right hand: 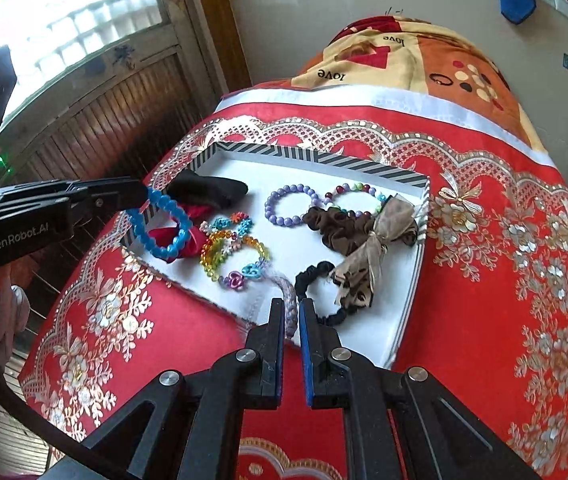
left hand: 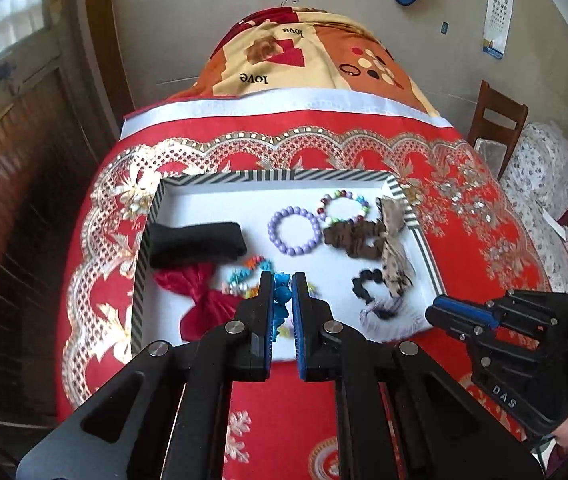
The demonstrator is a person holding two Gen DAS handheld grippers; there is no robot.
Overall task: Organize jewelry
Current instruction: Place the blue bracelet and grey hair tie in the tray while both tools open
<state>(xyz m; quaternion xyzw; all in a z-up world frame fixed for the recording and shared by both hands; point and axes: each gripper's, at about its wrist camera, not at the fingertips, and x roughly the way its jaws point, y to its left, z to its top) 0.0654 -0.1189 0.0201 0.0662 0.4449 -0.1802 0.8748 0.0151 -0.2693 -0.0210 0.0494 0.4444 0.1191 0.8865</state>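
A white tray with a striped rim (left hand: 284, 176) (right hand: 308, 158) lies on the red cloth. My left gripper (left hand: 283, 282) (right hand: 144, 196) is shut on a blue bead bracelet (left hand: 282, 300) (right hand: 162, 226) and holds it above the tray's left front. My right gripper (right hand: 292, 308) (left hand: 434, 312) is shut on a pale lilac braided band (right hand: 290, 308) at the tray's front edge. In the tray lie a purple bead bracelet (left hand: 294, 230) (right hand: 290, 210), a multicolour bead bracelet (left hand: 344, 208) (right hand: 354, 200), a brown scrunchie (left hand: 354, 240) (right hand: 344, 228), a black scrunchie (left hand: 368, 290) (right hand: 316, 280) and a rainbow bracelet (right hand: 230, 250).
A black headband (left hand: 196, 244) (right hand: 208, 192) and a red bow (left hand: 200, 300) (right hand: 188, 236) lie at the tray's left. A tan leopard bow (left hand: 394, 256) (right hand: 364, 264) lies at its right. A covered mound (left hand: 304, 56) stands behind the table; a wooden chair (left hand: 496, 120) is at the right.
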